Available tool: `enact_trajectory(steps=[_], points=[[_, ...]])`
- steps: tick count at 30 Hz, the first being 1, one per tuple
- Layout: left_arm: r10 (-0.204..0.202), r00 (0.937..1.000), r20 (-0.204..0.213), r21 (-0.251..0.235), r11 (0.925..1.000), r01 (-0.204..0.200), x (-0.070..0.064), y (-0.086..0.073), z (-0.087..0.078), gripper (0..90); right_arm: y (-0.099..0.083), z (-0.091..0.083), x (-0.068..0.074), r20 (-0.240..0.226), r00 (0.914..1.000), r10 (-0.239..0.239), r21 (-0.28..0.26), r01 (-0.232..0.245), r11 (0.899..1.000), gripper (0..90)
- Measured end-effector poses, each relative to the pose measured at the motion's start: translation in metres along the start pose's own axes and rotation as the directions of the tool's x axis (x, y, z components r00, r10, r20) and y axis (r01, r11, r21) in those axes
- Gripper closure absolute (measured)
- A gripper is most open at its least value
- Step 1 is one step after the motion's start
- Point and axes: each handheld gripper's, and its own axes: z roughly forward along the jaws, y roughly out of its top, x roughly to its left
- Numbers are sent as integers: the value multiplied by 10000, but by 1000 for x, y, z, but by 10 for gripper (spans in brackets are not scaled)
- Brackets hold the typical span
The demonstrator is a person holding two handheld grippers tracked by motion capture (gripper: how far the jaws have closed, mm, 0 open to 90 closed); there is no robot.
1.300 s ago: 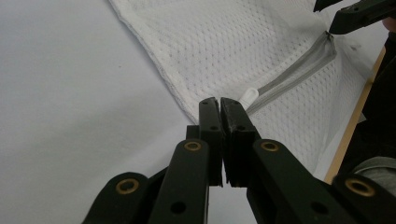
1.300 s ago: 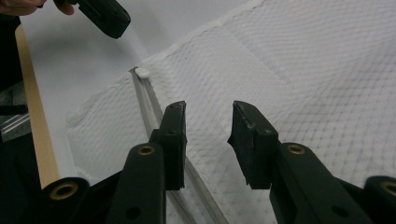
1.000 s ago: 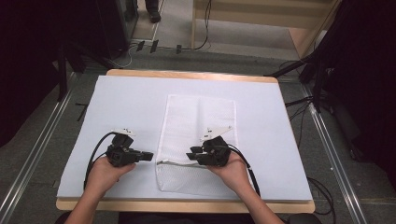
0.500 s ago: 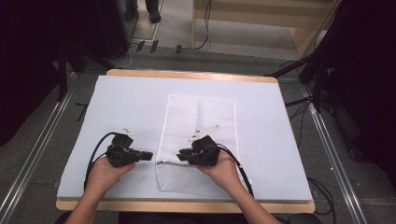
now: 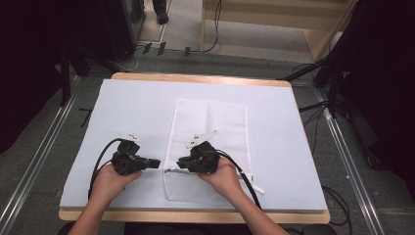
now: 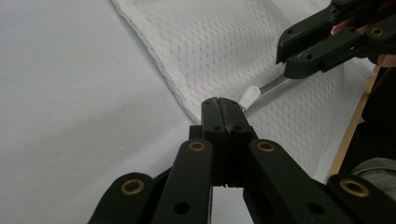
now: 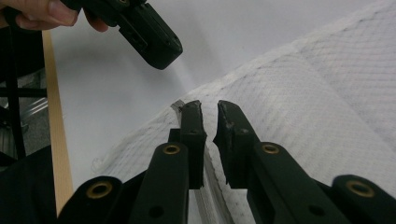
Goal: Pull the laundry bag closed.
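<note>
Mesh laundry bag (image 5: pixel 208 142) lay flat on the white counter (image 5: pixel 127 107), its long axis running away from the person and its zipper (image 5: pixel 172 170) crossing it near the close end. Right gripper (image 5: pixel 182 162) hovered over that zipper line, jaws parted a little and holding nothing; in the right gripper view (image 7: pixel 209 114) the gap between the tips sat astride the zipper track, pointing toward the bag's left edge. Left gripper (image 5: pixel 155 163) waited just beside that same edge, jaws pressed together; in the left gripper view (image 6: pixel 223 108) their tips rested at the hem where the zipper ends, though whether any cloth was pinched between them could not be told. The white zipper pull (image 6: pixel 248 96) lay just past those tips, between the two grippers, and closer to the left one. Judged from this, the coming move turned on the zipper's line: the pull would have to travel along it, across the bag, while the left side anchored the edge.
</note>
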Motion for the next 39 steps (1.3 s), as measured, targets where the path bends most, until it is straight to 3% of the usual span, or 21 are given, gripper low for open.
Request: enact_trajectory(steps=[8,19,23,28,35,39], points=[[19,10000,-18,41,10000,-19,0,0,1,900,5,23,4,-164,9996,-211,357,217,9991,803],[63,10000,-33,180,9998,-63,-2,1,6,900,-7,34,2,-153,9998,-133,534,141,9985,790],[151,9999,73,441,9989,-154,-2,1,13,900,-11,36,2,-206,9994,-271,366,279,9989,787],[-124,9997,199,876,9961,106,1,0,27,900,-10,37,3,-248,9980,-586,247,592,9979,755],[-109,9998,193,820,9966,92,0,0,30,900,-12,41,5,-269,9957,-888,110,891,9960,827],[11,10000,27,793,9968,-13,-1,-1,30,900,-17,43,6,-350,9969,-700,-183,694,9974,846]])
